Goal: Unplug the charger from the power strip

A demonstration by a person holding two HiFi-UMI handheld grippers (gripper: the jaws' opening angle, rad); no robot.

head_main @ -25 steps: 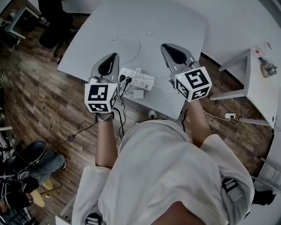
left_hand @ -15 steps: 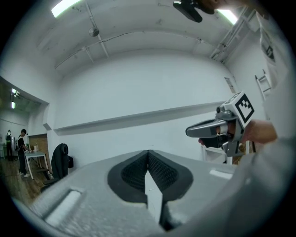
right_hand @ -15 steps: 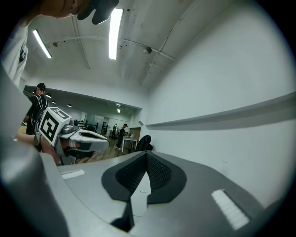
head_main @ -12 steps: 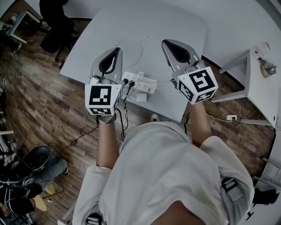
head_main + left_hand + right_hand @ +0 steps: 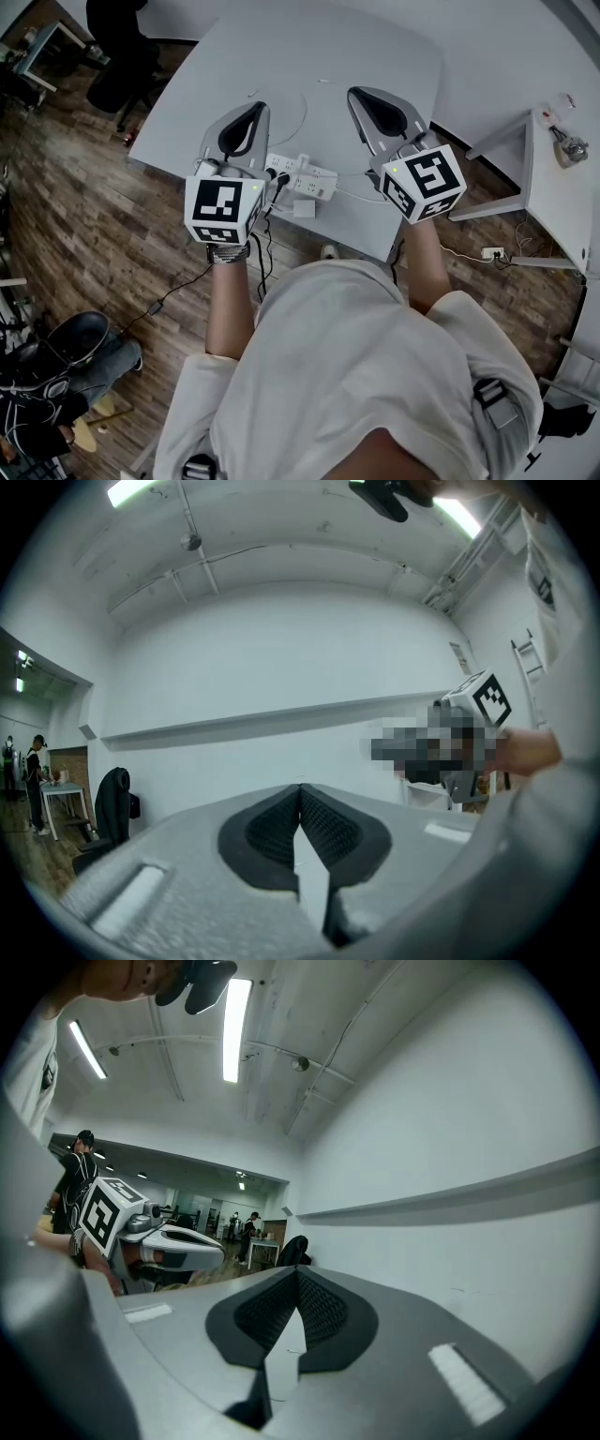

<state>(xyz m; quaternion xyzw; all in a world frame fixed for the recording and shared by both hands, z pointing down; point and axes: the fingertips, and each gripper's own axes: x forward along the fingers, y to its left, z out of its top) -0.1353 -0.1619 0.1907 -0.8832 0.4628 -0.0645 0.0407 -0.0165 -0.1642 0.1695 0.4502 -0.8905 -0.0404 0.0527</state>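
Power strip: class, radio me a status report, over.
Left gripper shut, empty. Right gripper shut, empty. Power strip at table edge, black plug seated. Nothing blocking.

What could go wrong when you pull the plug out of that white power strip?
1. The power strip lies close to the near edge of the table, with a black cord hanging over it. If nothing holds it down, a tug could drag it off.
2. Both the left gripper and the right gripper are shut, holding nothing. Going in shut, they might just knock the black plug sideways instead of gripping it.
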